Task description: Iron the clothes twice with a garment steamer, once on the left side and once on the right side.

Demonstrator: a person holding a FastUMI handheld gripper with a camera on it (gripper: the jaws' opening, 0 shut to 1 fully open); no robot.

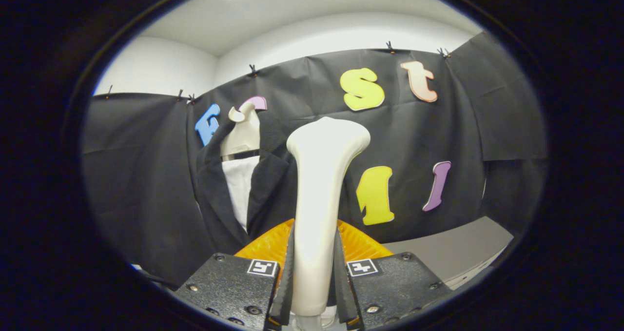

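Steamer (319,199) — white handle upright, clamped between both fingers of my hand-held gripper (314,282), orange part behind. Jacket (214,194) — dark, hanging just beyond, to the left. Advice: bring head level to left panel, stroke slowly downward.

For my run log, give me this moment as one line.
gripper: shut on steamer | steamer: upright between jaws | black jacket: hanging beyond, left of steamer | orange plate: behind steamer

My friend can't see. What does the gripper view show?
The gripper is shut on a white garment steamer, held upright between its fingers. Beyond it to the left hangs a black jacket on a mannequin, and an orange plate lies just behind the fingers.
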